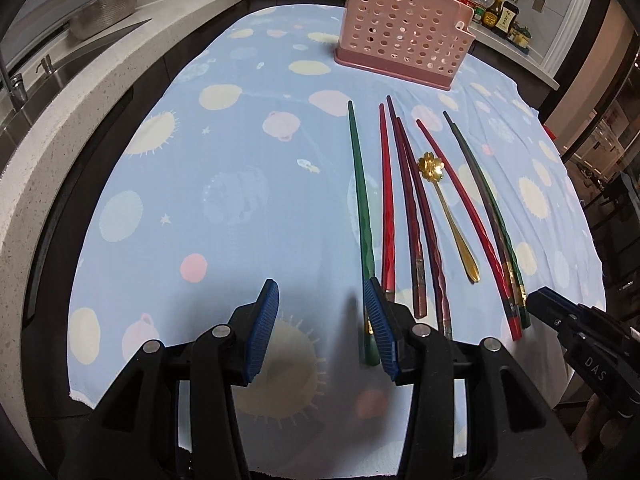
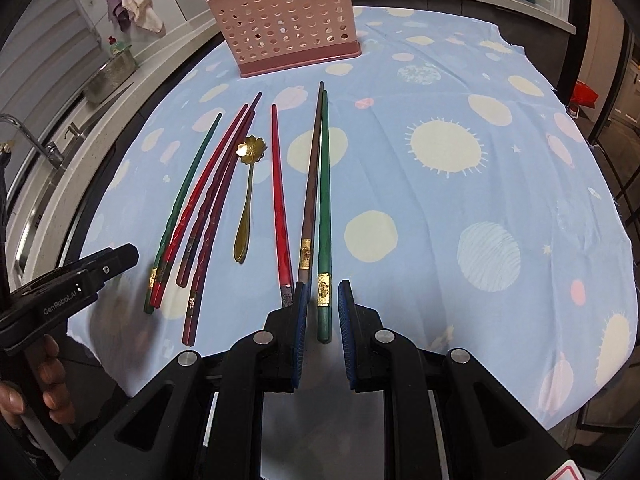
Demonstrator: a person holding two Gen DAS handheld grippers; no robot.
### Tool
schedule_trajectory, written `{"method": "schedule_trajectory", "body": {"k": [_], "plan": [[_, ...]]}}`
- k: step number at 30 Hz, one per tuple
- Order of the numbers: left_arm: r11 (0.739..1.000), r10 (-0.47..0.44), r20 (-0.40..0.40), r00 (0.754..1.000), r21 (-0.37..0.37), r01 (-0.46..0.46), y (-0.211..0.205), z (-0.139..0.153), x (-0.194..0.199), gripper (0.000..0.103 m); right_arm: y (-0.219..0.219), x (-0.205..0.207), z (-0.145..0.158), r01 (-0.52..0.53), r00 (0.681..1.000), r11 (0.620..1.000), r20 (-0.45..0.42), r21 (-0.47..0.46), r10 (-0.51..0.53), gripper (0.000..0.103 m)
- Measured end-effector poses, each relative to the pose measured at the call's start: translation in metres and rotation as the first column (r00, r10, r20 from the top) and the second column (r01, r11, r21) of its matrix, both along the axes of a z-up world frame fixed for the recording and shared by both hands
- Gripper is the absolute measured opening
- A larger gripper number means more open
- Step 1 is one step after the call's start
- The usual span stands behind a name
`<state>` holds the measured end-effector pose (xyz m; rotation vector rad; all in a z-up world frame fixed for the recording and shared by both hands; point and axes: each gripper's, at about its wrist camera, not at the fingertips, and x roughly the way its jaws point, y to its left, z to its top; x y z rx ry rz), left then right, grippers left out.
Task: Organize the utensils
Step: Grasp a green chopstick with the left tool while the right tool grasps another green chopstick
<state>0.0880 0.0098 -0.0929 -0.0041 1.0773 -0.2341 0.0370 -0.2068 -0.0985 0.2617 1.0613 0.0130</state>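
Right gripper (image 2: pixel 322 312), jaws spread, straddling green chopstick (image 2: pixel 325 208) at table's near edge, ready to pinch; left gripper (image 1: pixel 322 328) spread, empty.

Light blue tablecloth (image 2: pixel 440 240), printed with pale yellow suns, pink and cream circles, small stars. Pink utensil holder (image 2: pixel 288 28) with rows of round holes. Green chopstick (image 2: pixel 325 200) with a gold band, beside a brown chopstick (image 2: pixel 312 184), also gold-banded. Bright red chopstick (image 2: pixel 279 196). Dark maroon chopsticks (image 1: pixel 416 216). Gold spoon (image 2: pixel 248 192) with a flower-shaped bowl. Black grippers with ribbed blue pads (image 1: pixel 266 328).
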Motion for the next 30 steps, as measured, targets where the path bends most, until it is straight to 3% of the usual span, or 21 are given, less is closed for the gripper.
{"method": "schedule_trajectory", "body": {"k": [13, 30], "plan": [[0.999, -0.053, -0.019, 0.998, 0.007, 0.053, -0.014, -0.008, -0.009, 0.043, -0.003, 0.003, -0.010, 0.008, 0.999, 1.000, -0.032, 0.013, -0.007, 0.017], [0.998, -0.042, -0.031, 0.999, 0.042, 0.043, -0.009, -0.018, -0.011, 0.042, -0.007, 0.004, -0.013, 0.022, 0.999, 1.000, -0.041, 0.020, -0.021, 0.016]]}}
